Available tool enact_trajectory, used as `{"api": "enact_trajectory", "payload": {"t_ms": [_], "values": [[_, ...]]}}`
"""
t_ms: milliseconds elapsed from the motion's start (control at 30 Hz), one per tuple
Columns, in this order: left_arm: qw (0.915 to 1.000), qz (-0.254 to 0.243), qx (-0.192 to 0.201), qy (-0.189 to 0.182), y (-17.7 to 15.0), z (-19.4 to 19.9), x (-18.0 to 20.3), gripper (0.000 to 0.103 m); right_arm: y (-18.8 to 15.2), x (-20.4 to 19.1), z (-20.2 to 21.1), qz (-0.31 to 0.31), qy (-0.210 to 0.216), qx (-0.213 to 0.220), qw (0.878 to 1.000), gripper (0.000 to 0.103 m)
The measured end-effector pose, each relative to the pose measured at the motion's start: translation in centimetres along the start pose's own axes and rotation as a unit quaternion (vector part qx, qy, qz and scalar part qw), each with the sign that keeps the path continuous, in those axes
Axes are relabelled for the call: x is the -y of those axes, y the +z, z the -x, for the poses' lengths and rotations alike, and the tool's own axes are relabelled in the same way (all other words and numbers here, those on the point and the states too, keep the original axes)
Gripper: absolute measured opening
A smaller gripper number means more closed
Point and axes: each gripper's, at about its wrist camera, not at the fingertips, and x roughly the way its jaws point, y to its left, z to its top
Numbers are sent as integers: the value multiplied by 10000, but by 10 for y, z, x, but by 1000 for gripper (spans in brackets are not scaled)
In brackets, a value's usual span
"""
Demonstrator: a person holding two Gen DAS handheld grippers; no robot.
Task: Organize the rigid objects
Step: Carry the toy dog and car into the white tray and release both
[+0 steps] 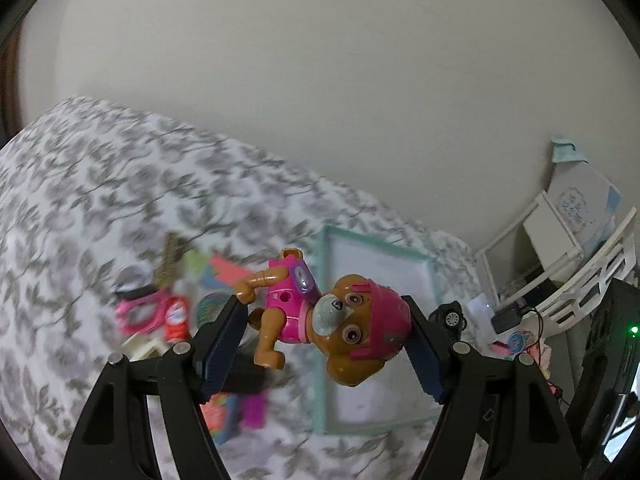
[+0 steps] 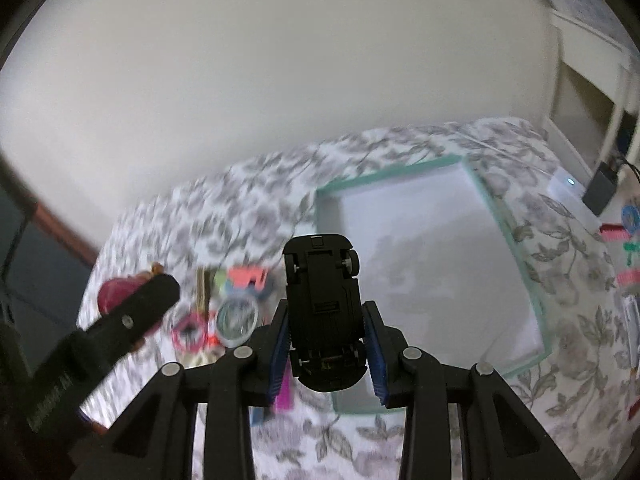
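Note:
My left gripper (image 1: 324, 320) is shut on a brown toy dog figure (image 1: 320, 316) in a pink suit and helmet, held sideways above the bed. My right gripper (image 2: 327, 332) is shut on a black toy car (image 2: 322, 312), its underside facing the camera. A shallow white box with a teal rim (image 2: 504, 216) lies open on the bed, just beyond and right of the car; it also shows in the left wrist view (image 1: 320, 360) under the dog. The left gripper with the dog shows at the left of the right wrist view (image 2: 132, 312).
A pile of small toys lies left of the box: pink glasses (image 1: 140, 312), a red bottle (image 1: 176, 316), a round lens (image 2: 236, 318), coloured pieces. The floral bedcover (image 1: 80, 200) meets a plain wall. A white shelf unit (image 1: 560, 264) and cables stand at the right.

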Motion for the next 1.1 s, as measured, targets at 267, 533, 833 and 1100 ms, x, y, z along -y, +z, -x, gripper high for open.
{"api": "enact_trajectory", "payload": {"t_ms": [267,533,833,1100], "values": [[9995,-180,-186,-159,11,-49,33,77,30,43,-20,-586,-530,132,9968,37],[9978,-420,-466,-204,7,-106,53,77,52,74,-47,-686,-907,201,9933,37],[9973,-464,-551,-166,4,-136,60,77,63,96,-70,-761,-1027,164,9917,37],[9944,-738,-757,60,-8,-166,64,77,61,115,-107,-815,-1063,-81,9910,37]]}}
